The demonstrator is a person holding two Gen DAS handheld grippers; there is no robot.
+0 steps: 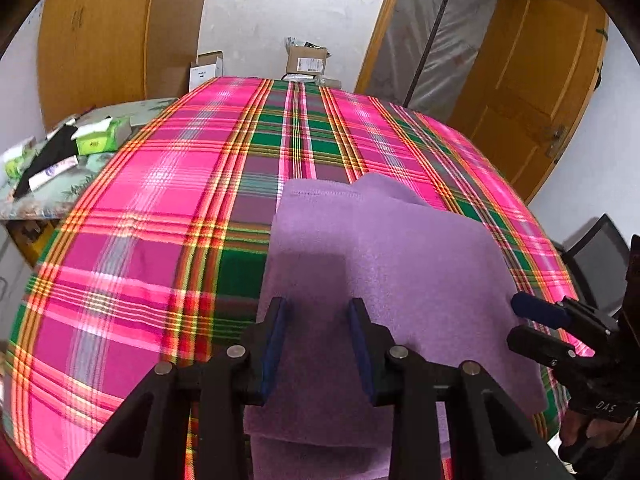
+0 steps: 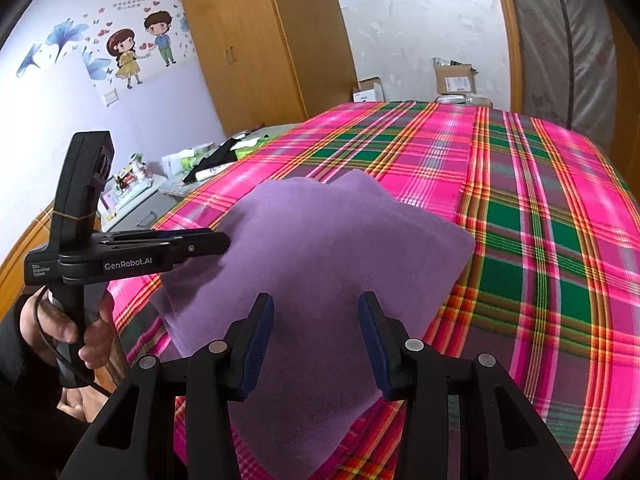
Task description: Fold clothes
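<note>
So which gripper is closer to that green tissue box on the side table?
Left. The left gripper is over the purple cloth's edge facing the green tissue box; the right gripper is at the cloth's opposite side.

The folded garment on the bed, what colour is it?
Plain lilac purple garment, clearest in the right wrist view.

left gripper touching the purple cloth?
Cannot tell. Right wrist view: left gripper fingers overlap the purple cloth edge; no gap or contact shows plainly.

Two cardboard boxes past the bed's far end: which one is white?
The smaller left box is white; the open one to its right is plain brown with a shipping label.
</note>
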